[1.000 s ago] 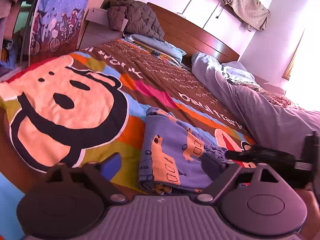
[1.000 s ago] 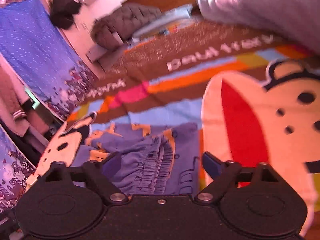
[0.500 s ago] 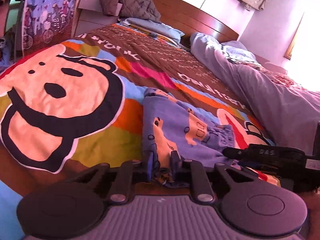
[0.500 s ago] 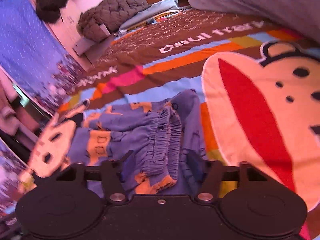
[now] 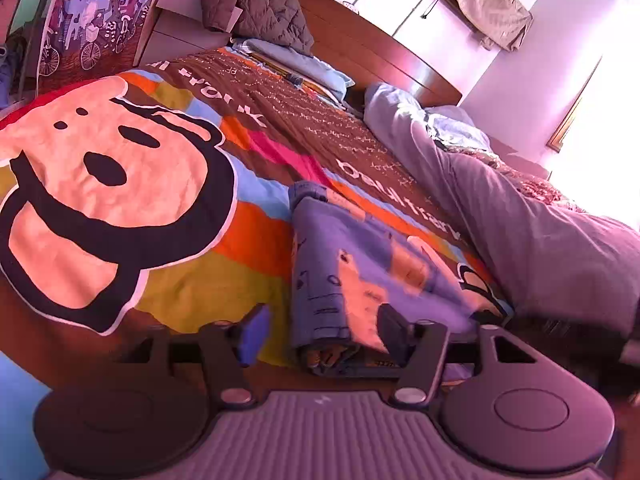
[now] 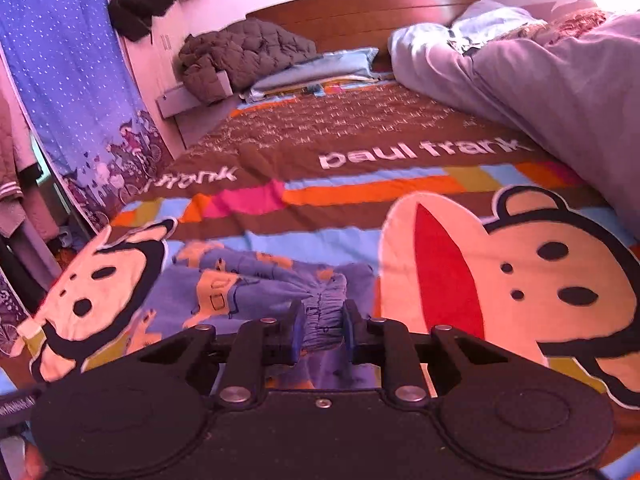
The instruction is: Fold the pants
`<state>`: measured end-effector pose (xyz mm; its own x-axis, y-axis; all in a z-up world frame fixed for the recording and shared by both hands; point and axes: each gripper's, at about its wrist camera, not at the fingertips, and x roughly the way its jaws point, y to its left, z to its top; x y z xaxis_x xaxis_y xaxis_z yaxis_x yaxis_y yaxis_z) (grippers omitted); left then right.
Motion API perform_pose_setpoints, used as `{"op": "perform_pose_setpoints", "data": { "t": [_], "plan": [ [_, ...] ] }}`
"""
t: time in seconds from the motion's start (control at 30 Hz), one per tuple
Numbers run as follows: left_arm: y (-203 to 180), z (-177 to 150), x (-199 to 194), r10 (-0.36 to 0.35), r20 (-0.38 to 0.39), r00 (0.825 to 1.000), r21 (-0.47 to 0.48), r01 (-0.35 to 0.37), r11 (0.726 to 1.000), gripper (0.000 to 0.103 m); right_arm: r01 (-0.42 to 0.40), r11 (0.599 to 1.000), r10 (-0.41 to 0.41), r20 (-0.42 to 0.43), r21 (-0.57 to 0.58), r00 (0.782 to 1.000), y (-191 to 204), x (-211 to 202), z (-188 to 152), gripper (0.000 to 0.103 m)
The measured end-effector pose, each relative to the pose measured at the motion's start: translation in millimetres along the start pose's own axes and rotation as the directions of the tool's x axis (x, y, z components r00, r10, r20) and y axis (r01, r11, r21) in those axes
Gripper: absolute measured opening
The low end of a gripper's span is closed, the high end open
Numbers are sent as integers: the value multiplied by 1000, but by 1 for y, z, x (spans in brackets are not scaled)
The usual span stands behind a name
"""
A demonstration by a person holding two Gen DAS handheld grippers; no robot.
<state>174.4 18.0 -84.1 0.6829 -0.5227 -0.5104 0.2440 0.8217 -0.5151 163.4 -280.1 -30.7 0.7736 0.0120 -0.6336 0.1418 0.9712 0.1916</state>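
The blue pants [image 5: 352,264] with orange truck prints lie folded on the colourful bedspread [image 5: 120,184]. My left gripper [image 5: 320,334] is open, its fingers on either side of the pants' near folded edge. In the right wrist view the pants [image 6: 240,284] lie bunched in front of me. My right gripper [image 6: 320,330] is shut on the gathered elastic waistband [image 6: 324,320]. The right gripper's dark body shows blurred at the left wrist view's right edge [image 5: 560,328].
A lilac duvet [image 5: 520,216] is heaped along the right side of the bed. A brown quilted jacket [image 5: 256,12] and a pale blue pillow [image 5: 296,64] lie by the wooden headboard [image 5: 380,60]. A blue patterned curtain [image 6: 68,92] hangs at the left.
My left gripper, shut on the pants' edge half a second ago, has opened. My right gripper has closed on the waistband. The pants now lie more compactly folded.
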Motion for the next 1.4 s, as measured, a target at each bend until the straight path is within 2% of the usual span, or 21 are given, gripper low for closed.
{"op": "perform_pose_setpoints", "data": {
  "t": [0.13, 0.27, 0.33, 0.37, 0.4, 0.43, 0.47, 0.5, 0.63, 0.73, 0.8, 0.83, 0.87, 0.9, 0.93, 1.1, 1.17, 1.2, 1.3, 1.33, 1.4],
  "plan": [
    [5, 2, 2, 4, -10, 1000, -36, -4, 999, 75, 8, 999, -15, -140, -51, 990, 2, 26, -30, 22],
    [13, 5, 13, 24, -67, 997, -92, -30, 995, 74, 14, 996, -26, -127, -87, 992, 6, 25, -29, 23],
    [16, 7, 18, 24, -90, 996, -100, -33, 994, 66, 13, 993, -29, -141, -113, 990, 7, 25, -23, 26],
    [15, 6, 20, 23, -101, 995, -93, -32, 995, 50, 7, 992, -23, -128, -123, 991, 7, 23, -16, 35],
    [13, 6, 24, 16, -125, 992, -75, -26, 997, 34, -1, 991, -14, -109, -130, 994, 7, 21, -8, 52],
    [11, 6, 26, 14, -146, 989, -58, -23, 998, 28, -18, 991, 6, -95, -130, 995, 7, 21, 3, 61],
    [7, 6, 28, 24, -155, 988, -30, -29, 999, 27, -46, 992, 36, -83, -120, 996, 6, 23, 15, 76],
    [1, 5, 28, 39, -148, 988, 11, -38, 999, 25, -86, 991, 78, -78, -98, 994, 7, 29, 31, 79],
    [-17, 2, 27, 76, -140, 987, 133, -57, 989, 23, -249, 967, 240, -131, -57, 962, 33, 72, 80, 79],
    [-25, 0, 28, 89, -138, 986, 178, -64, 982, 23, -368, 919, 323, -262, -143, 909, 78, 120, 99, 78],
    [-25, -1, 28, 84, -139, 987, 179, -59, 982, 22, -400, 886, 299, -372, -232, 879, 111, 151, 104, 78],
    [-24, -1, 28, 79, -142, 987, 175, -53, 983, 22, -395, 879, 274, -398, -265, 876, 123, 161, 104, 76],
    [-23, 0, 28, 75, -145, 987, 171, -49, 984, 22, -387, 874, 247, -416, -295, 875, 134, 169, 105, 61],
    [-22, 0, 27, 71, -147, 987, 166, -47, 985, 22, -371, 872, 217, -428, -320, 877, 144, 177, 105, 26],
    [-21, 0, 27, 68, -149, 987, 164, -43, 986, 22, -338, 876, 169, -436, -344, 884, 151, 183, 104, 13],
    [-25, -4, 25, 50, -167, 985, 191, -18, 981, 22, -226, 845, 20, -394, -485, 919, 164, 197, 96, 9],
    [-27, -6, 25, 60, -168, 984, 203, -25, 979, 22, -129, 862, -40, -320, -490, 947, 154, 198, 100, 8],
    [-27, -6, 24, 60, -166, 984, 202, -26, 979, 22, -84, 868, -63, -277, -489, 959, 148, 197, 102, 14],
    [-20, -3, 22, 21, -164, 986, 158, 5, 987, 24, -95, 935, 8, -248, -343, 969, 117, 177, 116, 32],
    [-14, -2, 18, -18, -150, 989, 126, 38, 991, 26, -109, 948, 37, -234, -300, 972, 108, 164, 117, 33],
    [-3, 1, 7, -112, -89, 990, 63, 118, 991, 49, -105, 950, 50, -188, -294, 981, 95, 132, 108, 41]
  ]
}}
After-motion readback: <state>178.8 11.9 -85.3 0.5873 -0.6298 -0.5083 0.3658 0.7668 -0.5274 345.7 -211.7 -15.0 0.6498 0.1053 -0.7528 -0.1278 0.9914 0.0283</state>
